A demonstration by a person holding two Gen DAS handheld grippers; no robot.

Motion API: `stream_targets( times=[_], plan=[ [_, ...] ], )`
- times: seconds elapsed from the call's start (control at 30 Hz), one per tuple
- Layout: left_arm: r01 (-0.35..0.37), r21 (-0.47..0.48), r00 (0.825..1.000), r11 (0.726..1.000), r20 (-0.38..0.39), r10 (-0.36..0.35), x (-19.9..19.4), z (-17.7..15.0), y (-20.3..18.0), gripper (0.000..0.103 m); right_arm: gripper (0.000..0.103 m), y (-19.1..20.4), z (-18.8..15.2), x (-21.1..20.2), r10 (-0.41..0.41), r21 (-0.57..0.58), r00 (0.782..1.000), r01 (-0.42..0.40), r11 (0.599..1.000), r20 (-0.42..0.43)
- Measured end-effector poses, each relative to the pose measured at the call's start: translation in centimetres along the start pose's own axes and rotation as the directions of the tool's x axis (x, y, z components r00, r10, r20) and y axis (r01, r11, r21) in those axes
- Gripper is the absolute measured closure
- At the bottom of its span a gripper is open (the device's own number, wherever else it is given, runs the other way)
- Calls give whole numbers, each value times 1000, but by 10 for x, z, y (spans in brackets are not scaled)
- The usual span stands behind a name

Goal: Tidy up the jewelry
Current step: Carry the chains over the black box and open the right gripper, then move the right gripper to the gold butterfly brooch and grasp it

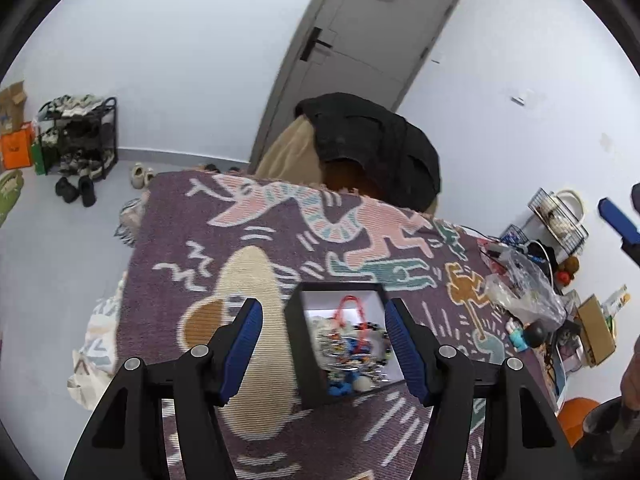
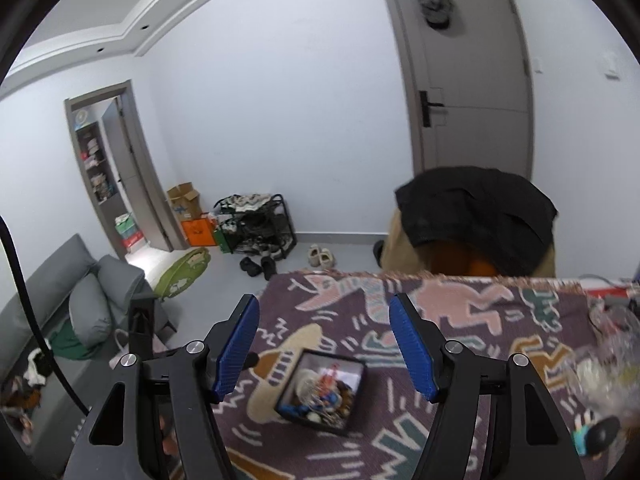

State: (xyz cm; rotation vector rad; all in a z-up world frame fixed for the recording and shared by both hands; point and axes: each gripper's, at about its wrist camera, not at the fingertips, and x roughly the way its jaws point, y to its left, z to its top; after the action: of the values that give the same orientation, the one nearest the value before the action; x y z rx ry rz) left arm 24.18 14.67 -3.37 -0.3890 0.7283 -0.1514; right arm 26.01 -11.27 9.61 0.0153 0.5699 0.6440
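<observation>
One black box [image 1: 298, 344] of tangled bead jewelry [image 1: 352, 344] on the patterned purple desk cloth [image 1: 200, 240], left gripper [image 1: 322, 344] spread open astride the box, right gripper [image 2: 324, 344] open above the box, clear plastic bag [image 1: 524, 292] right of the box

Both views were evenly and softly lit, with white walls bright and no hard shadows. Heavy fisheye bending curved the door [image 1: 372, 60] and wall lines, and black vignette filled the corners. In the left wrist view the jewelry [image 1: 352, 344] inside the box [image 1: 298, 344] was smeared with blur. In the right wrist view, blur softened the plastic clutter [image 2: 612, 348] at 3 o'clock, and daylight spilled through the doorway [image 2: 116, 172] at 9 o'clock.
</observation>
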Motion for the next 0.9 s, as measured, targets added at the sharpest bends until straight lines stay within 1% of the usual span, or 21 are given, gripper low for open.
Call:
stream_targets(
  times=[0.03,0.13,0.17,0.37,0.5,0.53,0.6,0.8,0.9],
  plan=[
    [3,12,1000,1000,-3,-3,2,-1,-7,38,34,-6,-3,-4,-13,8,1000,13,1000,2],
    [19,42,1000,999,-10,-19,9,-2,-26,38,22,-27,-15,-18,-46,35,999,45,998,16],
    [24,50,1000,998,-11,-23,11,-2,-32,38,21,-35,-21,-24,-58,45,998,58,997,18],
    [42,106,999,993,-21,-40,23,-8,-70,37,21,-78,-51,-42,-107,122,994,108,987,-13],
    [89,127,996,988,-28,-86,31,-14,-91,16,21,-108,-74,-46,-140,175,988,148,973,-58],
    [100,134,995,986,-29,-97,33,-16,-97,12,21,-116,-80,-47,-148,188,987,158,969,-68],
    [112,143,994,983,-32,-108,36,-18,-104,9,21,-128,-91,-48,-162,210,983,177,962,-86],
    [134,159,991,978,-48,-128,45,-28,-124,9,21,-164,-129,-48,-223,260,962,258,931,-156],
    [130,176,991,976,-58,-121,50,-33,-134,9,21,-180,-149,-45,-247,279,948,297,913,-200]
  ],
)
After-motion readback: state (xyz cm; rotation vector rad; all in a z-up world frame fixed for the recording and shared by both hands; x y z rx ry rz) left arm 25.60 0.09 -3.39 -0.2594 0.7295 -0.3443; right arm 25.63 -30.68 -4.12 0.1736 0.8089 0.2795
